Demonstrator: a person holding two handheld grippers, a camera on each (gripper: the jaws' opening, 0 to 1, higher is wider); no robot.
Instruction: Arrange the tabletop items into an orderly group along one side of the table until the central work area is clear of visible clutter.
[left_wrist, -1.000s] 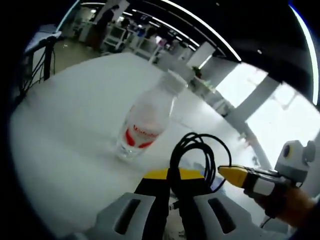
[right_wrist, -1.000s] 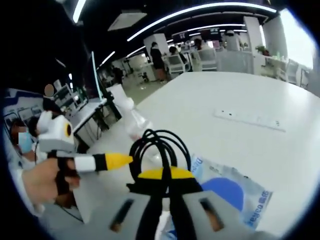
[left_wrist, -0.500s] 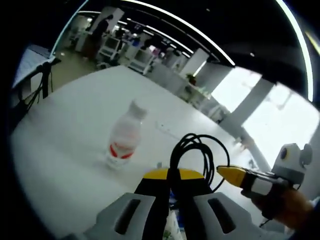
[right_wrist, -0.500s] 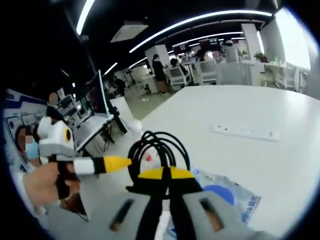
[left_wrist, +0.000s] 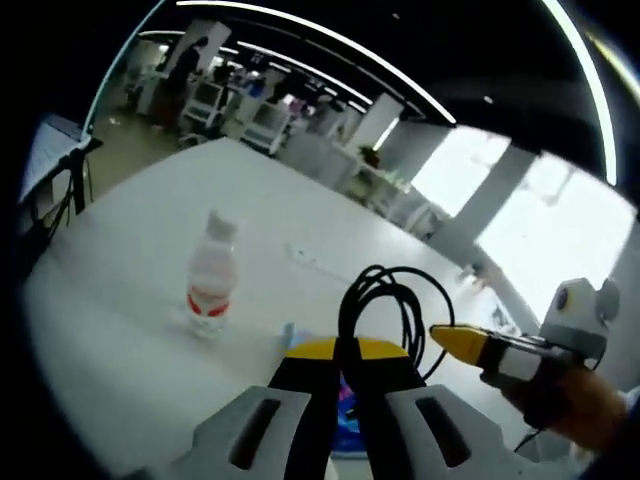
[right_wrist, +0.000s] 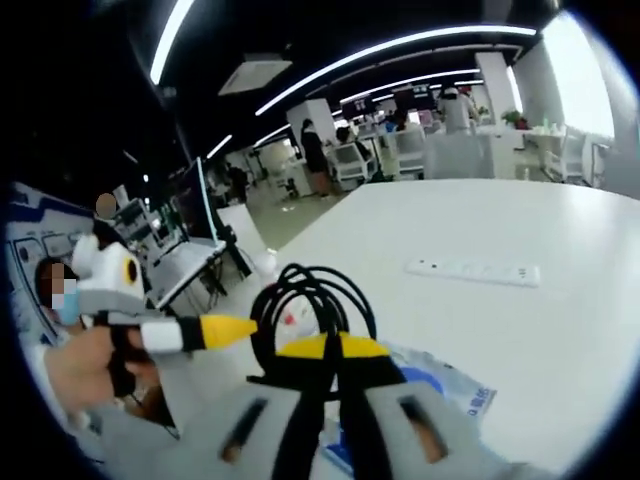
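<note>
A coiled black cable (left_wrist: 385, 305) rises from between my left gripper's (left_wrist: 347, 350) yellow-tipped jaws, which are shut on it. My right gripper (left_wrist: 455, 340) comes in from the right, its yellow tip beside the loop. In the right gripper view the same kind of black cable (right_wrist: 310, 300) stands between my right gripper's (right_wrist: 325, 348) shut jaws, and the left gripper (right_wrist: 228, 328) touches the loop from the left. A clear water bottle (left_wrist: 210, 275) with a red label stands upright on the white table (left_wrist: 130, 240). A blue and white packet (right_wrist: 450, 385) lies flat under the jaws.
A white power strip (right_wrist: 470, 270) lies farther out on the table. The table's left edge drops to the floor beside a monitor (right_wrist: 195, 205) and desks. A person's hand (right_wrist: 85, 365) holds the left gripper. People and office chairs stand far behind.
Both views have pulled up and back from the table, so the bottle looks smaller and farther away. The cable stays between the jaws, and the other gripper keeps its place beside the loop.
</note>
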